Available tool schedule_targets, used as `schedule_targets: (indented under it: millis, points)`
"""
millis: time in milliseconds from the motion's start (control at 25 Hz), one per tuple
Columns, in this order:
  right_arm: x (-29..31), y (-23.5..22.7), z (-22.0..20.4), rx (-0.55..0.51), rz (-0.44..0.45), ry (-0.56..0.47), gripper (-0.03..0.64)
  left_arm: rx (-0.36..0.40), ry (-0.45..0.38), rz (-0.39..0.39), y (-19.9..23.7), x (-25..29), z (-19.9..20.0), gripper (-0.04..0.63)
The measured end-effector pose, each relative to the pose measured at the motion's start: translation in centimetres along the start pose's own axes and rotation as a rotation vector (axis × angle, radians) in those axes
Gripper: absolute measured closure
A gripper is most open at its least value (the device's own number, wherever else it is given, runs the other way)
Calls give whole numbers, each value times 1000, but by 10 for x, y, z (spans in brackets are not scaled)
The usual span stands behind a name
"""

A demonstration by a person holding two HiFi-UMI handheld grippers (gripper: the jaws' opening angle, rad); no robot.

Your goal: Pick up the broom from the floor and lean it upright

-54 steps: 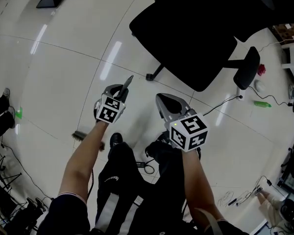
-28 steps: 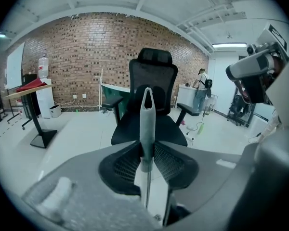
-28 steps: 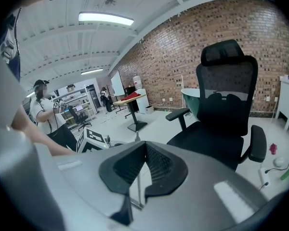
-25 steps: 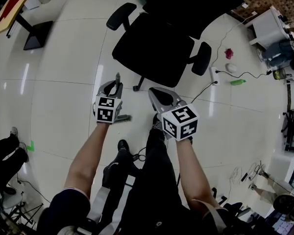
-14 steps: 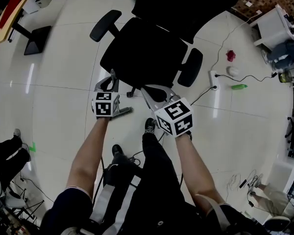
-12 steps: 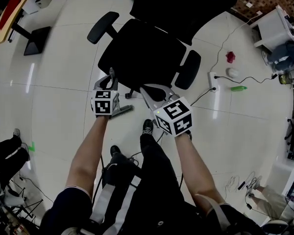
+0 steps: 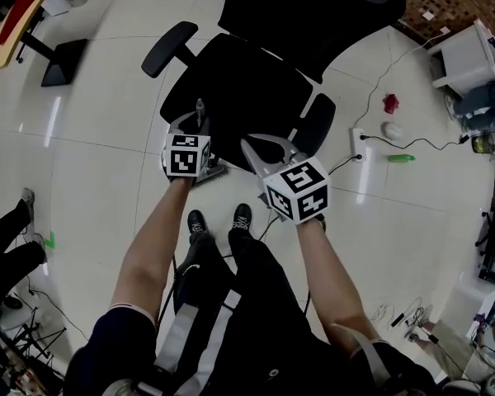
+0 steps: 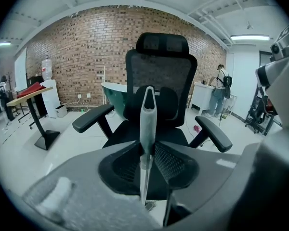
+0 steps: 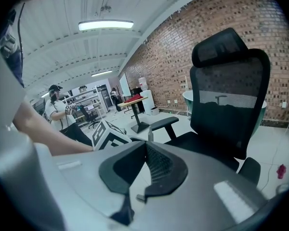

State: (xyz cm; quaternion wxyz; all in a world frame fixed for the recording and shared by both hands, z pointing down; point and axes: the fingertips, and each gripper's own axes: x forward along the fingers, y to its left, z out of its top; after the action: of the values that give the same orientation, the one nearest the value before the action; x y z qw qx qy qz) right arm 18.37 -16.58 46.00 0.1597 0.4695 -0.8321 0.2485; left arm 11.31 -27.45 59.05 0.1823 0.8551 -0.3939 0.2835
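The broom stands nearly upright in my left gripper [image 7: 196, 125], whose jaws are shut on its grey handle [image 8: 147, 113]. The handle's flat top with its hanging hole rises above the jaws in front of the black office chair [image 8: 160, 83]. Low down, the broom's head [image 7: 208, 172] rests near the floor by the chair's base. My right gripper [image 7: 260, 148] hangs beside it to the right, jaws shut and empty [image 9: 147, 146]. In the right gripper view the left gripper's marker cube [image 9: 108, 136] and the handle's tip [image 9: 150, 134] show just past the jaws.
The office chair [image 7: 256, 81] stands right in front of both grippers. A power strip [image 7: 356, 137] with cables, a green bottle [image 7: 402, 158] and a red object [image 7: 391, 103] lie on the floor at right. A desk's foot [image 7: 58, 60] is far left. A person's feet [image 7: 8, 221] show at left.
Both grippers have moved forward toward the chair, the broom going with the left one. My feet have stepped up beneath them. The right gripper stays empty.
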Motion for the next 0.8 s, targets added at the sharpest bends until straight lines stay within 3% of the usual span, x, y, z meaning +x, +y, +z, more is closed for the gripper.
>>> schedule_targets:
  millis: [440,600,800]
  points:
    - [3,-11,1,22,-22,10,614,-11,33,-91,-12,32,13,488]
    - [2,-14,-1,35,-25,10,614,1,41,-115,-19,32,12,436]
    - [5,-13,2,37,-21,5,614,8,44,-136,-21,26,9,423]
